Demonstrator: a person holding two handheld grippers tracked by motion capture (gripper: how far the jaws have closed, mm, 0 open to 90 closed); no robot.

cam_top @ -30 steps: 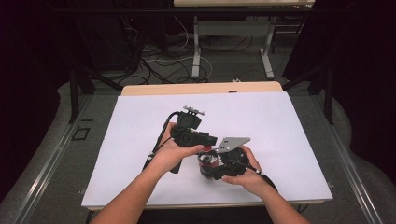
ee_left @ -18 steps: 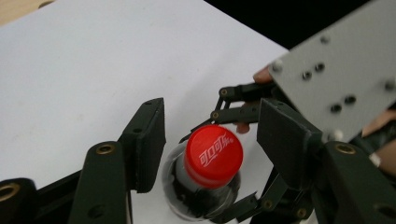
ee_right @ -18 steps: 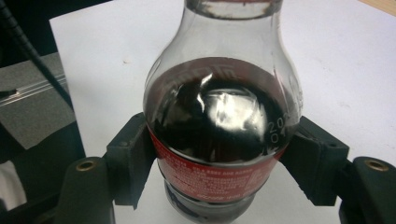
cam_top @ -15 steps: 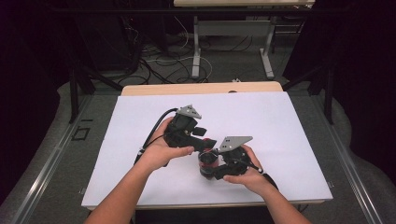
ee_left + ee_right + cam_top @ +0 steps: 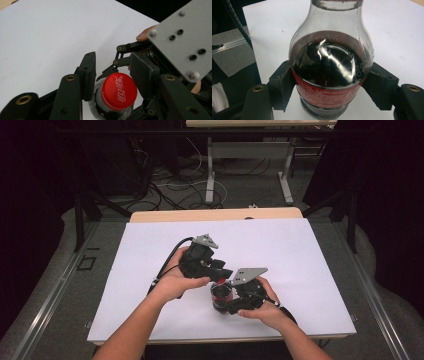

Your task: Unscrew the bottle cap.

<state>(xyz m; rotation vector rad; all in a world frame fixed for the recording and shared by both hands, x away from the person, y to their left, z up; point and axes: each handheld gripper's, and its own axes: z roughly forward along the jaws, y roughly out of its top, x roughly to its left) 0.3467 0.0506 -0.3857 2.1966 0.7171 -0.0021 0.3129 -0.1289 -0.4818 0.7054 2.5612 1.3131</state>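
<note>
Cola bottle held upright near the front of the table, my right gripper on its body, my left at its cap.

The bottle (image 5: 330,65) stands on the white table sheet (image 5: 300,255), dark drink filling it to the shoulder; my right gripper view shows both pads of the right gripper (image 5: 329,87) pressed on the red label, clamped firm. The red cap (image 5: 118,91) shows its white lettering in my left gripper view, sitting between the jaws of my left gripper (image 5: 113,72), which have just been closing; the left pad is against the cap, while whether the right pad touches I cannot tell. The high view gives both hands close together.
</note>
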